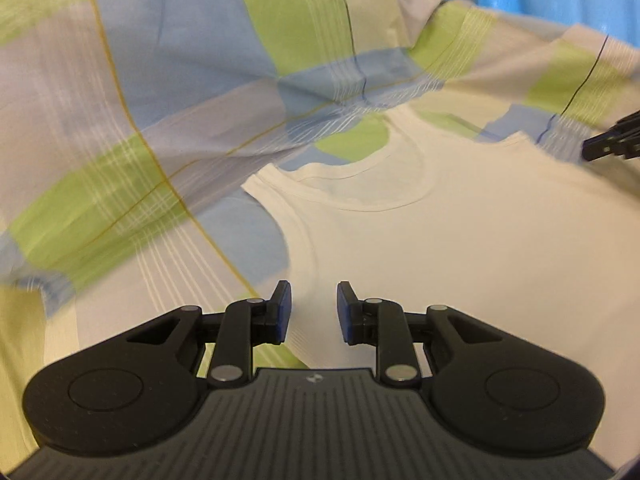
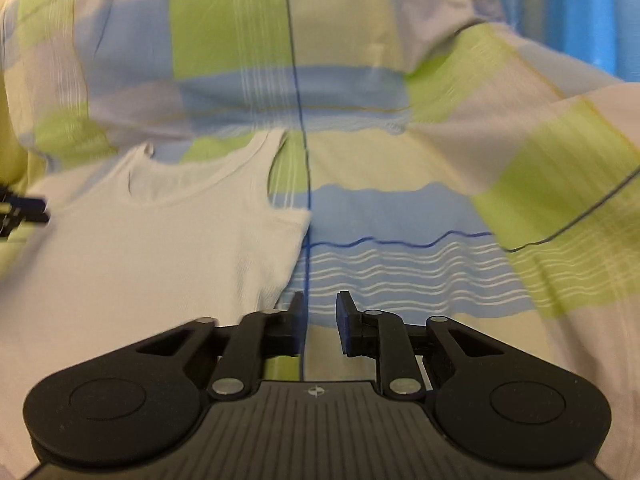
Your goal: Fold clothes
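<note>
White tank top [image 1: 460, 248] lies flat on checked bedsheet [image 1: 160, 80]; left tongs [image 1: 314, 312] and right tongs [image 2: 320, 322] gape empty.

White sleeveless top [image 1: 460, 248], spread flat, neckline away, on checked bedsheet [image 1: 180, 80]

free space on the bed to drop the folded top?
Bare checked blue-green bedsheet lies right of the white ribbed tank top, running to the blue wall; more lies left of its strap in the left view. Beyond the neckline the sheet is rumpled. The top fills the middle.
</note>
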Available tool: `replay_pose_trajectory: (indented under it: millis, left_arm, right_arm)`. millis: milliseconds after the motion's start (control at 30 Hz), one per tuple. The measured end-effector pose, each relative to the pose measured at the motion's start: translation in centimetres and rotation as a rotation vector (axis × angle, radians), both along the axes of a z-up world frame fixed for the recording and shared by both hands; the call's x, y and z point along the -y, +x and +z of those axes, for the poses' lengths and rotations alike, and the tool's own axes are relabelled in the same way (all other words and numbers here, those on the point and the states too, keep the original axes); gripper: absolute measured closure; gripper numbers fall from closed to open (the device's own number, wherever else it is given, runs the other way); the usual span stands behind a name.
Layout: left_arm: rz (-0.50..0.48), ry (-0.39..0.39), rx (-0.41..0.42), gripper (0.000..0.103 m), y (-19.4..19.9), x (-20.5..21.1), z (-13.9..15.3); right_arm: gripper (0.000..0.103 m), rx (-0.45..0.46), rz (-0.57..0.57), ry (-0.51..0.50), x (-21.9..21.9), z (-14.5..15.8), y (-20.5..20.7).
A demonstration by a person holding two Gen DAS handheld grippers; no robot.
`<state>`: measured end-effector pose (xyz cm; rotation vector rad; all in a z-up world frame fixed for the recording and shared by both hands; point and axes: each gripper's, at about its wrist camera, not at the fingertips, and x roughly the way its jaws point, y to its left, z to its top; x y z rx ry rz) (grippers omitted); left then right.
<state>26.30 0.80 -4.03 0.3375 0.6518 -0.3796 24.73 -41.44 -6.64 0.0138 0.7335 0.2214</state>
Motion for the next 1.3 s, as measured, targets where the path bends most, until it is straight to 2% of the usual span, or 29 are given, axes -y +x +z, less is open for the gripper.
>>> replay_pose_trajectory:
  millis: [167,300,467,500,533,567,600,667,800,833,867,933,967,1133,1200,1300]
  left_arm:
    - [-0.089,-0.066,-0.043,0.082,-4.7,3.9,0.0]
    - [-0.252,-0.103,-0.079,0.082,-7.3,10.0,-0.6]
    - [-0.437,-0.168,-0.115,0.081,-7.7,18.1,-2.0]
    - [-0.473,-0.168,-0.124,0.081,-7.7,19.7,-2.5]
    - [-0.499,-0.169,-0.134,0.081,-7.7,20.9,-3.1]
    - [-0.515,-0.163,-0.134,0.081,-8.0,21.9,-3.6]
    - [-0.530,-0.155,-0.132,0.080,-8.3,22.7,-4.0]
    - [-0.560,-0.141,-0.129,0.071,-8.8,24.5,-4.8]
    - [-0.555,-0.136,-0.130,0.071,-9.0,25.2,-5.0]
    - [-0.556,-0.137,-0.134,0.071,-9.0,25.2,-5.0]
    - [-0.557,-0.139,-0.138,0.071,-8.9,25.1,-4.9]
    - [-0.544,-0.164,-0.150,0.071,-9.0,24.4,-4.3]
    - [-0.536,-0.178,-0.152,0.071,-9.1,24.0,-4.0]
    - [-0.420,-0.192,-0.115,0.071,-10.3,19.1,-2.3]
    - [-0.335,-0.167,-0.128,0.071,-10.8,16.5,-2.2]
    - [-0.219,-0.142,-0.171,0.072,-11.5,12.7,-2.4]
  right_arm:
    - [0.081,-0.011,0.005,0.167,1.1,0.5,2.8]
    - [0.081,-0.051,0.039,0.204,0.8,-0.7,6.2]
    - [0.080,-0.113,0.076,0.297,1.4,-2.2,8.8]
    - [0.084,-0.132,0.078,0.292,1.4,-2.4,9.2]
    - [0.095,-0.148,0.080,0.285,1.4,-2.6,9.6]
    - [0.100,-0.151,0.076,0.274,1.6,-2.5,9.9]
    - [0.100,-0.150,0.071,0.261,1.8,-2.4,10.2]
    - [0.100,-0.106,0.072,0.237,1.8,-1.6,10.5]
    - [0.098,-0.087,0.143,0.195,0.5,-1.5,11.0]
    - [0.094,-0.094,0.160,0.186,0.3,-1.7,11.0]
    - [0.084,-0.093,0.149,0.183,0.4,-1.8,10.7]
    - [0.075,-0.081,0.109,0.192,1.0,-1.7,9.7]
    - [0.074,-0.072,0.090,0.203,1.5,-1.4,8.8]
    - [0.074,-0.015,0.073,0.187,2.2,0.7,1.6]
    - [0.074,-0.011,0.112,0.173,1.7,1.2,-1.9]
    - [0.075,-0.032,0.165,0.091,0.5,0.8,-6.2]
